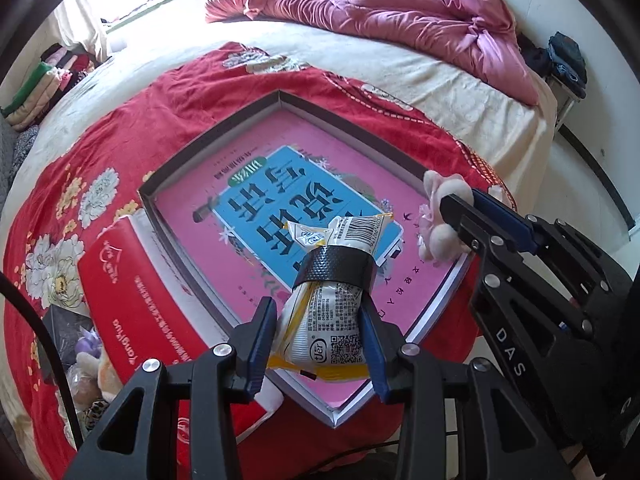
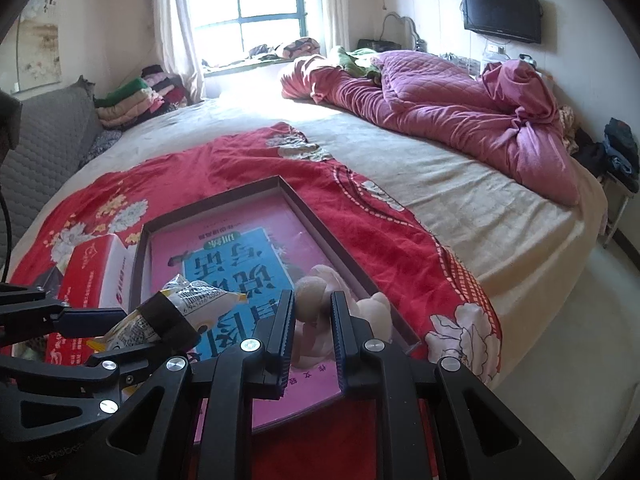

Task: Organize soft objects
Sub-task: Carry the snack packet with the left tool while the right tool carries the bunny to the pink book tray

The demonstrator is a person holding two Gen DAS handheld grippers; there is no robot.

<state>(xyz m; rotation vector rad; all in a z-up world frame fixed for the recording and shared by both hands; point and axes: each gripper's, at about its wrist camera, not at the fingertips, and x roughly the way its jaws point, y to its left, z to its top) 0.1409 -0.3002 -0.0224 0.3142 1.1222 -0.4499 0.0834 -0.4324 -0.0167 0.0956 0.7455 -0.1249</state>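
Note:
My left gripper (image 1: 320,300) is shut on a white and yellow snack packet (image 1: 328,316) wrapped with a black band, held over the near corner of a shallow grey box (image 1: 208,136) with a pink and blue printed bottom. The packet also shows in the right wrist view (image 2: 188,300). My right gripper (image 2: 312,312) is shut on a pale pink plush toy (image 2: 316,292), held over the box's right edge. The plush (image 1: 440,216) and right gripper (image 1: 464,208) show at the right of the left wrist view.
The box lies on a red floral blanket (image 2: 360,216) on a cream bed. A red and white tissue pack (image 1: 132,292) lies left of the box. Several small soft toys (image 1: 88,372) lie at the near left. A crumpled pink quilt (image 2: 460,112) lies at the far end.

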